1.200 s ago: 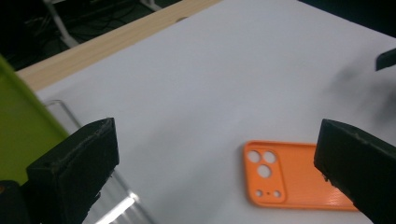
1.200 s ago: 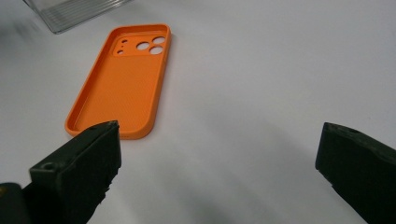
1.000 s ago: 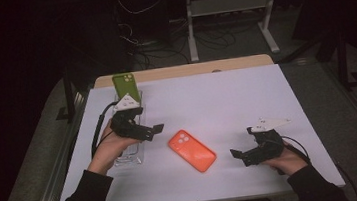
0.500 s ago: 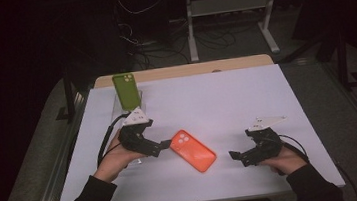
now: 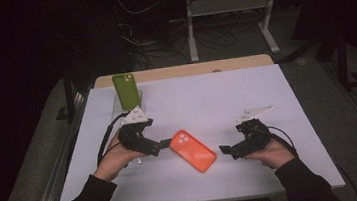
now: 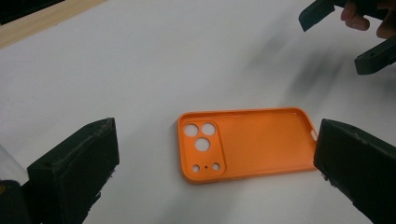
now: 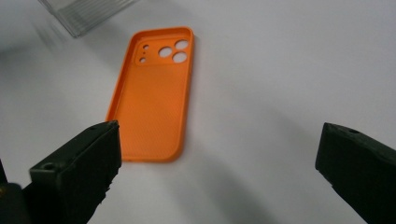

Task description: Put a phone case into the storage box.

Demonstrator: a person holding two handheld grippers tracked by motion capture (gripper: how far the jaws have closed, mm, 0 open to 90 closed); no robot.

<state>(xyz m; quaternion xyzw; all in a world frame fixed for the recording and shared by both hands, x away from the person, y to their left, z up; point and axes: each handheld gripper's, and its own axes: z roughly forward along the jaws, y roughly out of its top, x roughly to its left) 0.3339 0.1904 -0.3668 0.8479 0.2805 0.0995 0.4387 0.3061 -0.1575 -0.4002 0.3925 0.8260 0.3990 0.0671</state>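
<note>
Orange phone case [image 5: 193, 150] lies flat; left gripper [image 5: 163, 145], jaws wide at its nine o'clock, must straddle it; right gripper [image 5: 226, 151] waits wide.

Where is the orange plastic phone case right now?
In the high view, the orange plastic phone case lies flat on the white table, between the left gripper and right gripper.

Black long sleeves, black tongs [image 5: 165, 145], grey 3-cornered plates, black cables

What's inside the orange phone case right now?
Nothing: the orange case lies open side up on the white table, its ribbed inner floor and camera holes bare. What lies beneath it is hidden.
</note>
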